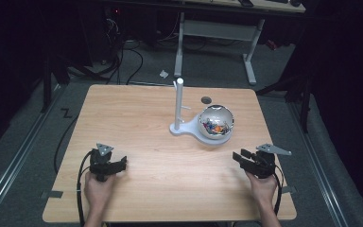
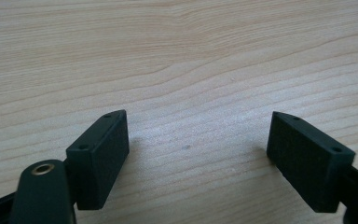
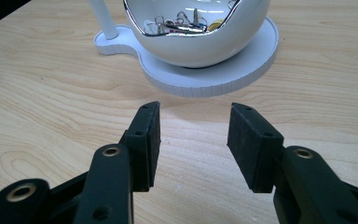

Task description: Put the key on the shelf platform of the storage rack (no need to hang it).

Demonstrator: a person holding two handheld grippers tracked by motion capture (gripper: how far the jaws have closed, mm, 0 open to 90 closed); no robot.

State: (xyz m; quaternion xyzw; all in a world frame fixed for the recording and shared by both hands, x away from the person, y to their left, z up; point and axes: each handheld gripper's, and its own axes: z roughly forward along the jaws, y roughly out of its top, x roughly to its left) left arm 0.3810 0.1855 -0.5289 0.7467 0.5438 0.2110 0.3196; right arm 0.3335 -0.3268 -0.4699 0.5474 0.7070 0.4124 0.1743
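**Shiny bowl on its stand: hard, slick, best taken by the base**

The mirror-finished round bowl [image 1: 216, 123] sits on a white plastic stand with an upright post [image 1: 178, 106], mid-desk [image 1: 137, 118]. It looks rigid and slippery; the stand's flat rim offers surer hold. The left claw [image 2: 198, 140] and right claw [image 3: 193, 135] both gape, empty, resting near the front edge.

One wooden table [image 1: 137, 118], two black grippers, the left gripper [image 1: 119, 165] and the right gripper [image 1: 240, 157], two hands, one shiny round bowl [image 1: 216, 121] with little things inside, one white stand [image 1: 183, 127], one white pole [image 1: 178, 101]
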